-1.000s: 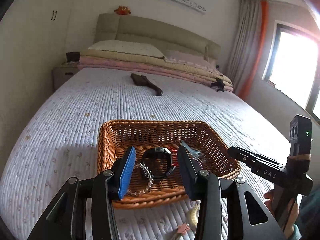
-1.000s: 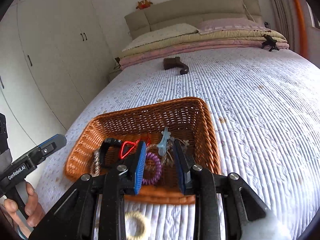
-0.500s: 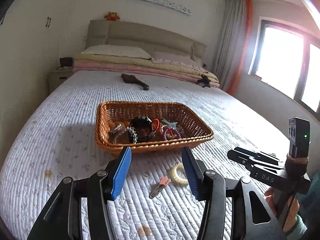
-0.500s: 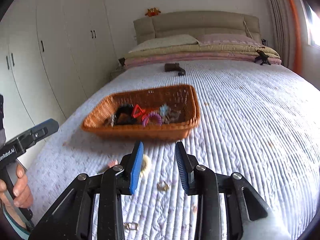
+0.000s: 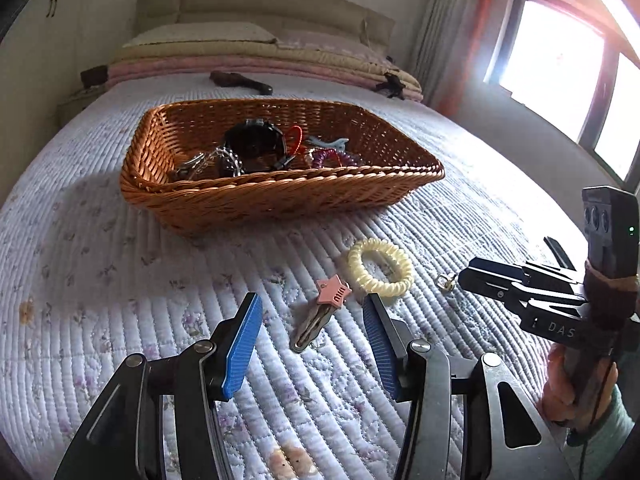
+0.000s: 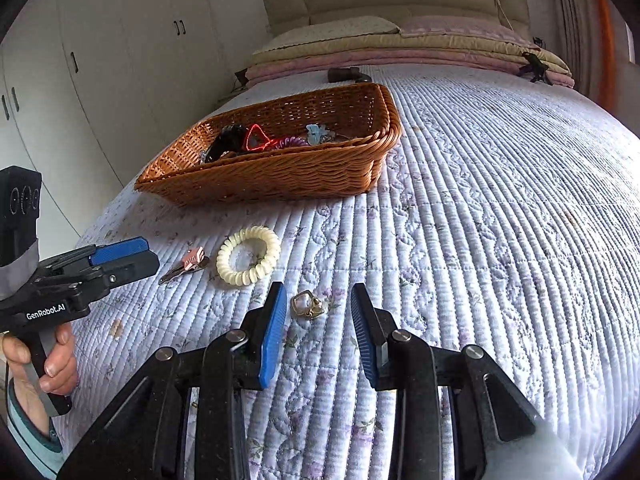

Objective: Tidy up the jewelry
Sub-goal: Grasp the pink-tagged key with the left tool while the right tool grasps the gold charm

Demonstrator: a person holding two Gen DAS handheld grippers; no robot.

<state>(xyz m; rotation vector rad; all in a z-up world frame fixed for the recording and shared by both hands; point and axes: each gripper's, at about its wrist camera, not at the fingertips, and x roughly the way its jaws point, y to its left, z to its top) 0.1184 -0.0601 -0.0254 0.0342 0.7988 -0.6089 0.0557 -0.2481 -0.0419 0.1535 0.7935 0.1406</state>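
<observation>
A wicker basket (image 5: 280, 196) (image 6: 280, 176) on the bed holds a black watch, a red clip, a purple coil tie and a blue clip. On the quilt in front of it lie a pink star hair clip (image 5: 320, 312) (image 6: 186, 262), a cream coil hair tie (image 5: 378, 266) (image 6: 248, 256) and a small gold ring (image 6: 306, 305) (image 5: 446, 280). My left gripper (image 5: 310, 320) is open and low over the quilt, the star clip between its fingers. My right gripper (image 6: 318, 312) is open, the gold ring between its fingertips.
A dark brown brush (image 5: 242, 80) lies further up the bed near the folded blankets and pillows (image 5: 256, 56). A small black object (image 6: 534, 66) sits at the blankets' right end. White wardrobes (image 6: 100, 80) stand left of the bed, a bright window (image 5: 560, 72) right.
Both grippers have pulled back from over the basket, then dropped low over the quilt in front of it. They now frame the loose pieces, still open.
</observation>
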